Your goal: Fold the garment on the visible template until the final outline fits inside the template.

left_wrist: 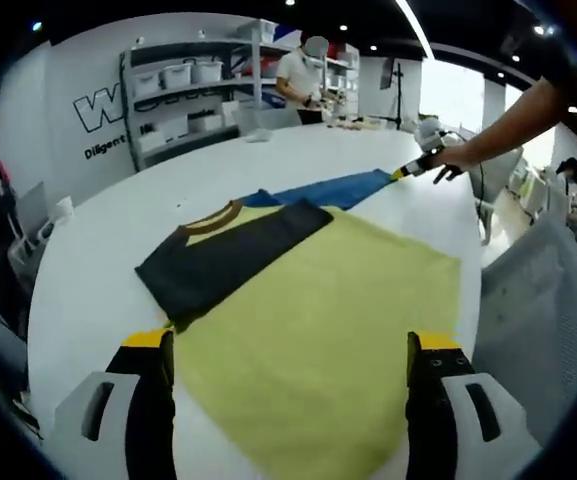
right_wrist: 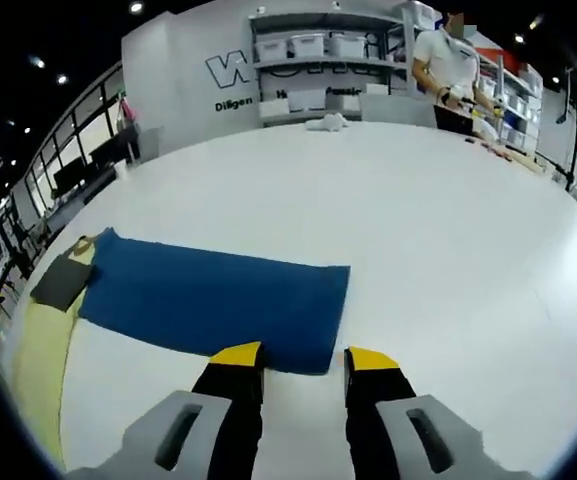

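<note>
Garment (left_wrist: 230,258) lies spread on the white tabletop (left_wrist: 98,250), partly over the yellow template (left_wrist: 338,320): a dark body with a brown collar (left_wrist: 213,218) rests on the template's far-left corner, and a blue part (left_wrist: 333,188) stretches away toward the table's far right edge. In the left gripper view the left gripper (left_wrist: 290,385) hangs over the template's near edge, its yellow-tipped jaws wide apart with nothing between them. At the far end of the blue part the right gripper (left_wrist: 415,167), held in a person's hand (left_wrist: 456,158), meets the cloth's tip. In the right gripper view the right gripper (right_wrist: 303,362) has its jaws narrowly apart at the near corner of the blue cloth (right_wrist: 213,298), the left tip touching its edge; whether they grip it, I cannot tell. Beyond the table's far edge stand shelves with bins (right_wrist: 313,55), a wall with lettering (left_wrist: 103,110), and another person in a white shirt (right_wrist: 448,65) at a bench. Nothing lies on the table around the garment.
</note>
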A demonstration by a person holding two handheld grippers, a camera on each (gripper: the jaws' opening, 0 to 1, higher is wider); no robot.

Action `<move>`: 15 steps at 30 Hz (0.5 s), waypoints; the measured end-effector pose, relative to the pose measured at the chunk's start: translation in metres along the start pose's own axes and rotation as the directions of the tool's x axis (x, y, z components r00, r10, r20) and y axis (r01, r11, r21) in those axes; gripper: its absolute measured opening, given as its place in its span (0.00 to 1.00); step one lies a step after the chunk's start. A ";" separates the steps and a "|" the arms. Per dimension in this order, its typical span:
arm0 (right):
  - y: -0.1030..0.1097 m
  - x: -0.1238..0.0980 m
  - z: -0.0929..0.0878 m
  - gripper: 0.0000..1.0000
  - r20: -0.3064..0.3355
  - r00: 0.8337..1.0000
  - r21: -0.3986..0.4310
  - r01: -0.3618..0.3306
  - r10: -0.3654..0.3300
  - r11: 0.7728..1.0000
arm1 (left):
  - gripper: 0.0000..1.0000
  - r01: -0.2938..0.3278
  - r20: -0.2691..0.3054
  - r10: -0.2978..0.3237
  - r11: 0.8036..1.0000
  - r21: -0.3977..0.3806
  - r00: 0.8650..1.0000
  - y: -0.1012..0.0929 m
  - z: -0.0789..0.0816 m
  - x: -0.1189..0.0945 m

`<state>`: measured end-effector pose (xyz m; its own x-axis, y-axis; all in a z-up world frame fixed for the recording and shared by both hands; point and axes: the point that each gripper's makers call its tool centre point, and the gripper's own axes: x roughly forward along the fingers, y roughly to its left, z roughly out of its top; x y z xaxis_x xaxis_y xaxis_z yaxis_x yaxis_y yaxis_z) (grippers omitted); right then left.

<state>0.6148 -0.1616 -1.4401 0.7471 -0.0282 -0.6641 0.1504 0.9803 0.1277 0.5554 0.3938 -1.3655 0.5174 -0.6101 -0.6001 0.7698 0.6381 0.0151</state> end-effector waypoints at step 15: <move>0.004 0.008 0.002 0.00 -0.066 0.998 -0.209 -0.027 0.013 0.977 | 0.95 -0.034 0.007 0.034 0.999 -0.033 0.999 0.009 -0.007 -0.010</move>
<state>0.6230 -0.1582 -1.4435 0.7045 -0.0024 -0.7097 -0.0084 0.9999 -0.0117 0.5550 0.4090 -1.3648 0.5459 -0.5914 -0.5935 0.7391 0.6736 0.0086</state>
